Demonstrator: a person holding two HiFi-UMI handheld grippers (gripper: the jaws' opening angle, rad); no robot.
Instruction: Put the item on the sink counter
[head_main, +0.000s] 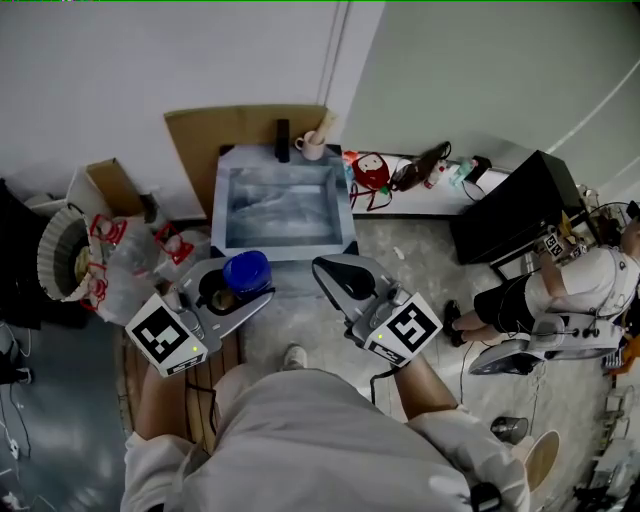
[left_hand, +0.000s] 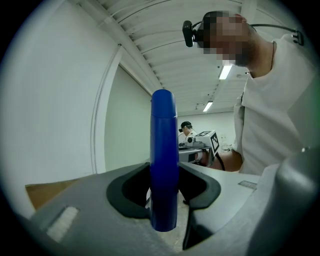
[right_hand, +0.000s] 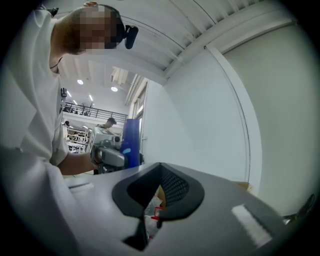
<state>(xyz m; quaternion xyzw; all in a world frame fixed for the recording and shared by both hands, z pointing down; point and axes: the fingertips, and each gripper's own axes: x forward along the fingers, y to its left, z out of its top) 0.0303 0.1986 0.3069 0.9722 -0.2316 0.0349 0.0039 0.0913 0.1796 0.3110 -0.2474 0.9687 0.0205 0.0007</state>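
The blue cylinder-shaped item (head_main: 247, 270) is standing upright between the jaws of the left gripper (head_main: 232, 292), which are pinching it on both sides; in the left gripper view it is rising straight up from the hollow between the jaws. In the head view the item is hanging in the air just in front of the front edge of the sink (head_main: 222, 205), so it is not yet resting on the counter. The right gripper (head_main: 330, 272) is hovering just beside it, with its jaws pressed together and holding nothing. The sink is a square metal basin; its bottom is shining, and I cannot tell if anything is lying in it. Behind the basin a dark tap (head_main: 283, 140) is standing, and next to it a pale mug (head_main: 311, 147) is holding a light stick-like thing. To the left of the sink, plastic bags with red print (head_main: 125, 255) are lying near a round basket (head_main: 55, 255), whose contents are not clear, and an open cardboard box (head_main: 108, 185). Far to the right another person (head_main: 560, 285) is sitting close to a black case (head_main: 510, 210).
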